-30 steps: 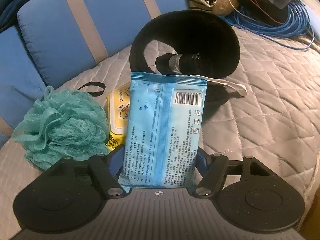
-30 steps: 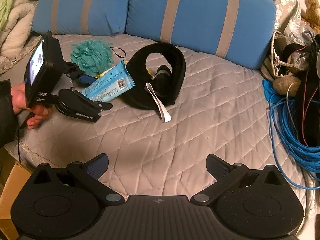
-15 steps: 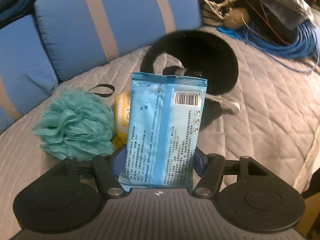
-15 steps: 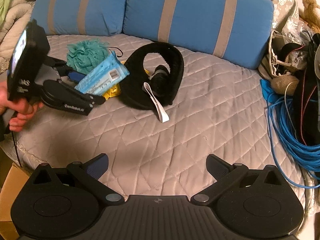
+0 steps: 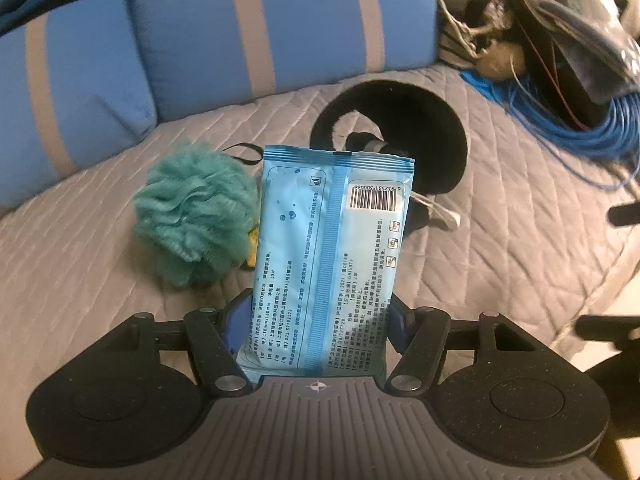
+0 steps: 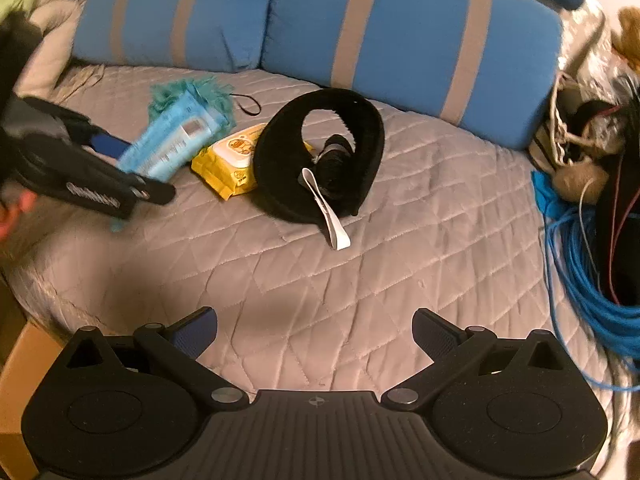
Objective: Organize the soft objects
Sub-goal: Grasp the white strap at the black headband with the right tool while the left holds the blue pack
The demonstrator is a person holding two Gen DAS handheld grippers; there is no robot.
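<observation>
My left gripper [image 5: 318, 316] is shut on a light blue wipes pack [image 5: 330, 256] and holds it lifted above the grey quilted bed; the pack also shows in the right wrist view [image 6: 172, 142]. A teal bath pouf [image 5: 192, 216] lies just behind it on the left. A yellow wipes pack [image 6: 230, 160] lies beside a black neck pillow [image 6: 280, 172] with a white strap [image 6: 330, 212]. My right gripper [image 6: 314, 332] is open and empty over the bed's near part.
Two blue striped cushions [image 6: 400, 32] line the back. A coil of blue cable [image 6: 584, 280] and a cluttered pile [image 6: 592, 128] lie at the right. A cardboard box [image 6: 16, 380] stands off the bed's left edge. Bare quilt [image 6: 440, 220] stretches right of the pillow.
My left gripper has lifted and drawn back to the left with the blue pack, uncovering the yellow pack. The right gripper has hardly moved.
</observation>
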